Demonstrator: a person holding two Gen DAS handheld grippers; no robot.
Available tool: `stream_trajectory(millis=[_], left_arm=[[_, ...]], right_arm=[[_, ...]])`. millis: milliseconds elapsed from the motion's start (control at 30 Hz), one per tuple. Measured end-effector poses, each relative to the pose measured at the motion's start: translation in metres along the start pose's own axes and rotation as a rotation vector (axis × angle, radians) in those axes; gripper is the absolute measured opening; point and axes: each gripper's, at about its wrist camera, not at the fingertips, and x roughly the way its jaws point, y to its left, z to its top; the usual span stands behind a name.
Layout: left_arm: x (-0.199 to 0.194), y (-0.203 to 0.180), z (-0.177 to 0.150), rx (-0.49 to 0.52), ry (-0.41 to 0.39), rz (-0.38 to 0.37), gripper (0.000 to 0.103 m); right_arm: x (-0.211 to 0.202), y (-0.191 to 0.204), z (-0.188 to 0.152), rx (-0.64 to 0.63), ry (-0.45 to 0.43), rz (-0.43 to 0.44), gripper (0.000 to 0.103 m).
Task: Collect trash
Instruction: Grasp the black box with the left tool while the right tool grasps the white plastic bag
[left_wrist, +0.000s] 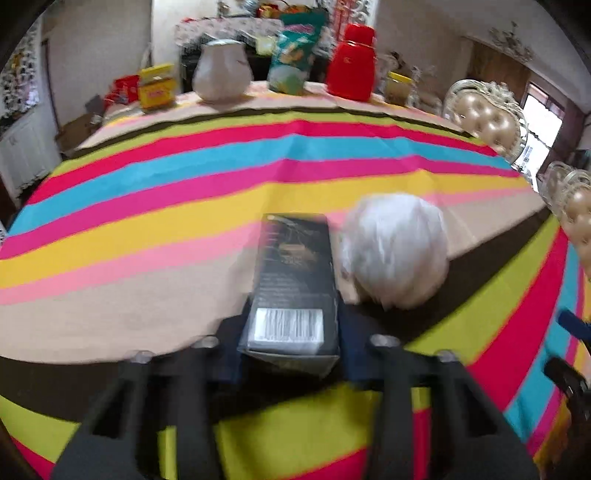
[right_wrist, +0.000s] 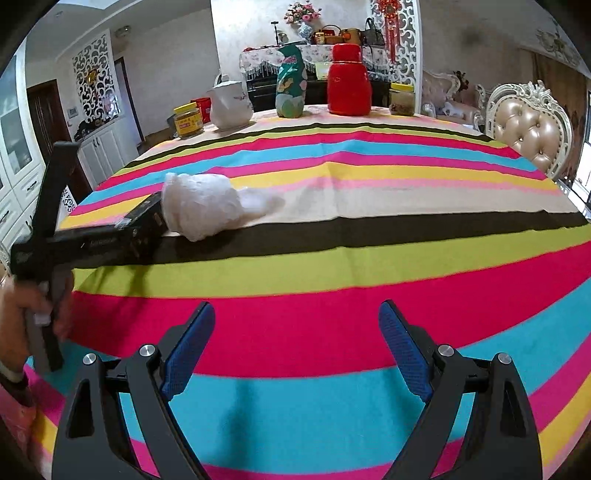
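both tongs matter: left tongs (left_wrist: 291, 332) clenched on the black box (left_wrist: 295, 266) should lift it straight, clear of the white wad (left_wrist: 393, 251), while right tongs (right_wrist: 297, 350) hang released above the desk (right_wrist: 332, 206).

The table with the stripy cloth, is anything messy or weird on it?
Yes. A crumpled white bag lies loose mid-table, and a black box lies flat beside it, clamped in the left gripper. The jars and red flask stand upright at the far edge.
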Motion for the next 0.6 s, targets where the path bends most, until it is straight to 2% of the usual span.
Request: stream_trajectory(millis=[67, 233, 300, 400, 500, 600], left_arm=[[-0.019, -0.002, -0.01, 0.002, -0.045, 0.008, 0.037], [-0.071, 0.003, -0.033, -0.063, -0.151, 0.135, 0.037], [-0.089, 0.009, -0.043, -0.122, -0.171, 0.166, 0.037], [-0.109, 0.019, -0.062, -0.207, -0.24, 0.204, 0.037], [-0.118, 0.028, -0.075, -0.228, -0.311, 0.218, 0.037], [-0.129, 0.036, -0.075, -0.214, -0.375, 0.2, 0.037]], right_arm=[[0.007, 0.01, 0.007, -0.011, -0.003, 0.01, 0.085], [0.026, 0.039, 0.028, -0.028, -0.013, 0.046, 0.085], [0.035, 0.053, 0.037, -0.035, -0.022, 0.064, 0.085], [0.051, 0.071, 0.049, -0.033, -0.015, 0.071, 0.085], [0.064, 0.085, 0.061, -0.038, -0.009, 0.057, 0.085], [0.077, 0.098, 0.069, -0.04, -0.009, 0.052, 0.085]])
